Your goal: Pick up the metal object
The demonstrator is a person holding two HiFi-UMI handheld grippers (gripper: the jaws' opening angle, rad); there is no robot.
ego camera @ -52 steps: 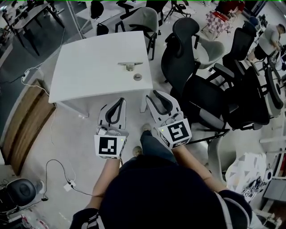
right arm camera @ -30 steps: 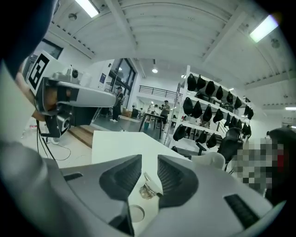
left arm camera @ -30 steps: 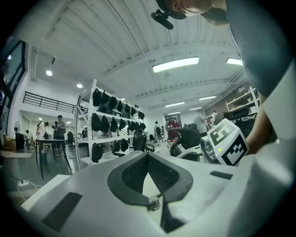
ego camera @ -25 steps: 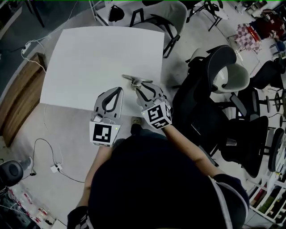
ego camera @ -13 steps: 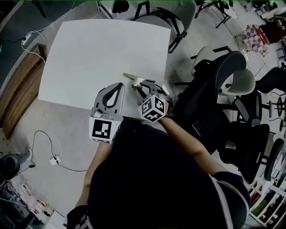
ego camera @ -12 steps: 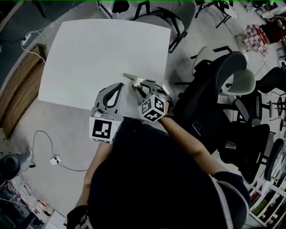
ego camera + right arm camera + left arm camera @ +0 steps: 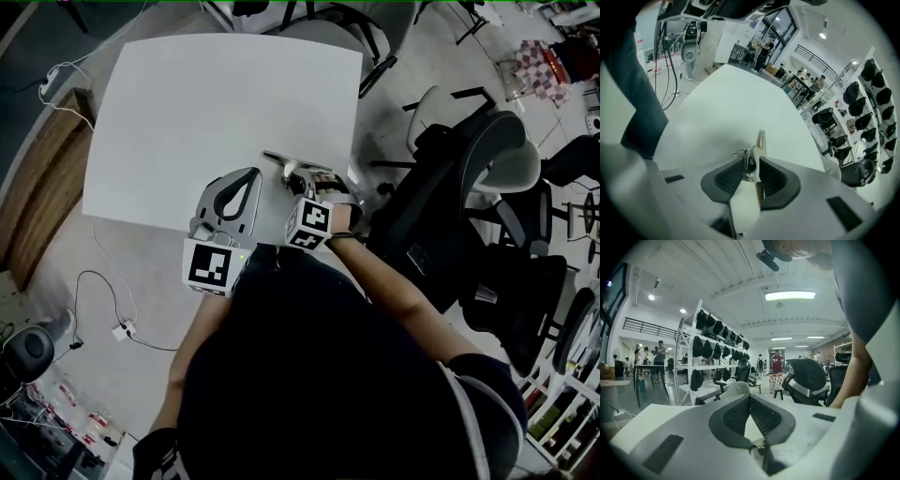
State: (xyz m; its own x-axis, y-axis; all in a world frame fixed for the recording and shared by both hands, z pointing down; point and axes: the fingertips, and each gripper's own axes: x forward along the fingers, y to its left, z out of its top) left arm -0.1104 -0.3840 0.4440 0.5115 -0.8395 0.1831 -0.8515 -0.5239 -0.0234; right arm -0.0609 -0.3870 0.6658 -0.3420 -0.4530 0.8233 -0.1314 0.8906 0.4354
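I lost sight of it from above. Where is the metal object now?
The metal object sits toward the table's near right corner in the head view, clamped in the right claw.

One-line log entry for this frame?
right gripper: jaws shut on metal object | left gripper: jaws shut, empty | metal object by table near-right corner

From overhead we see only the far end of the thin silvery metal bar (image 7: 279, 157) by the white counter's (image 7: 187, 112) right edge; the right tool (image 7: 307, 180) covers the rest. In the right gripper view, its lower length disappears between that tool's dark pads (image 7: 726, 180).
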